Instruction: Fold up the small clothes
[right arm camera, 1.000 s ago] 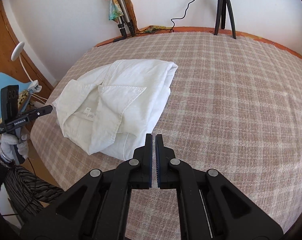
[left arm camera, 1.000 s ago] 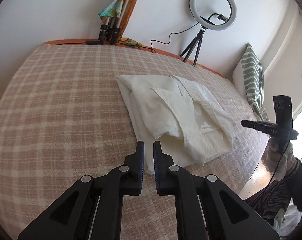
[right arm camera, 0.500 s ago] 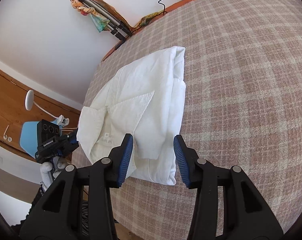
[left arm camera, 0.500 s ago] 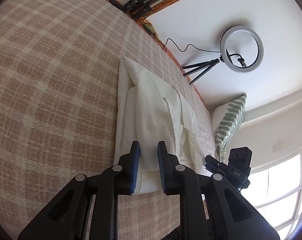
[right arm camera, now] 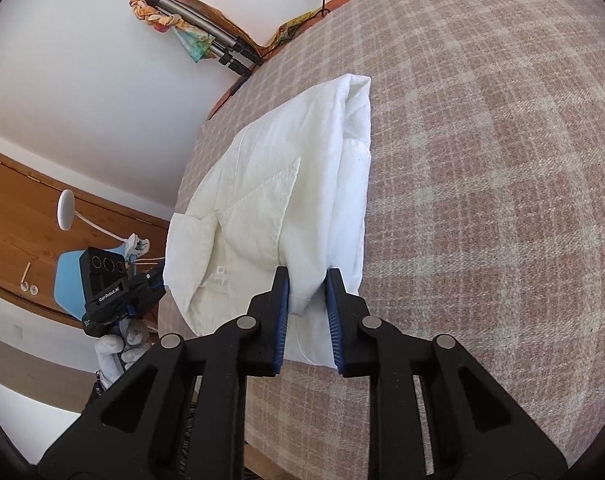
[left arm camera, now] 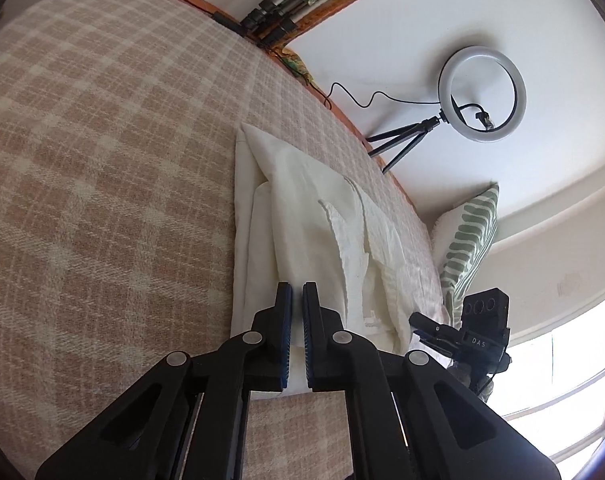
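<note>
A white shirt (left arm camera: 302, 236) lies folded on the plaid bedspread (left arm camera: 102, 200), collar toward the bed's near edge. My left gripper (left arm camera: 296, 300) is over the shirt's near edge with its jaws almost closed on a thin layer of the white fabric. In the right wrist view the same shirt (right arm camera: 302, 184) lies ahead. My right gripper (right arm camera: 307, 288) has its jaws around a raised fold of the shirt's near edge, with a gap still between pads and cloth. The other gripper shows at the bed's edge in each view, the right one (left arm camera: 462, 336) and the left one (right arm camera: 114, 288).
A ring light on a tripod (left arm camera: 482, 96) and a green patterned pillow (left arm camera: 470, 236) stand beyond the shirt. Folded tripods with a colourful cloth (right arm camera: 198, 36) lean on the wall. A wooden wall, lamp and blue chair (right arm camera: 66, 280) are beside the bed.
Both grippers tilted and moved in onto the shirt's near edge. The right one opened, then narrowed around a fold. The left one opened slightly, then closed on the fabric.
</note>
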Tool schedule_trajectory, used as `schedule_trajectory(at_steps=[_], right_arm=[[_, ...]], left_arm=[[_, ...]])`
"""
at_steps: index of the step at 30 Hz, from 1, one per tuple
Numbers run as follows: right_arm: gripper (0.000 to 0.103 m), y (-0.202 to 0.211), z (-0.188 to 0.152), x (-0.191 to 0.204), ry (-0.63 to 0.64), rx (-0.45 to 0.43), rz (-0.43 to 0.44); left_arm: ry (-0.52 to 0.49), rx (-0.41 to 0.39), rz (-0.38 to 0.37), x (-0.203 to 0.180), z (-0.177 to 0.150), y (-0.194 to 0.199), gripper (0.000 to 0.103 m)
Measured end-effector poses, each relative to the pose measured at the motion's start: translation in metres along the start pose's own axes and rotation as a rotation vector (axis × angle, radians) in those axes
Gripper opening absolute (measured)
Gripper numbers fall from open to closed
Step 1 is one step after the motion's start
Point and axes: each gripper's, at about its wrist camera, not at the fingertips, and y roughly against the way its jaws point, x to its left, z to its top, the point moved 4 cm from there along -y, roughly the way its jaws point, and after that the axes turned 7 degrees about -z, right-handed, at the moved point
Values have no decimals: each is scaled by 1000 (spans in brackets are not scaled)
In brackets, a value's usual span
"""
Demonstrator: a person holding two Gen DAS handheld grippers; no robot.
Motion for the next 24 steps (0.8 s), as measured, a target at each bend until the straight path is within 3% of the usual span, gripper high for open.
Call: schedule_trajectory(at_steps=[6, 11, 15, 18, 20, 24], right_arm=[[13, 14, 2, 10, 30, -29, 8], [11, 7, -5, 6, 117, -11, -152], [11, 12, -6, 15, 197, -20, -232], [19, 26, -1, 31, 266, -75, -292], [30, 37, 3, 42, 303, -145, -330], [30, 32, 14, 60, 331, -190, -252]], left_arm=[[-49, -44, -20, -11, 3, 13, 2], [-176, 47, 182, -1, -14, -2, 2], [-209, 73, 227, -3, -16, 0, 2], [-288, 1, 282, -22, -6, 16, 2], [-326, -60, 271, -39, 3, 23, 3], [-387, -72, 235, -65, 15, 4, 7]])
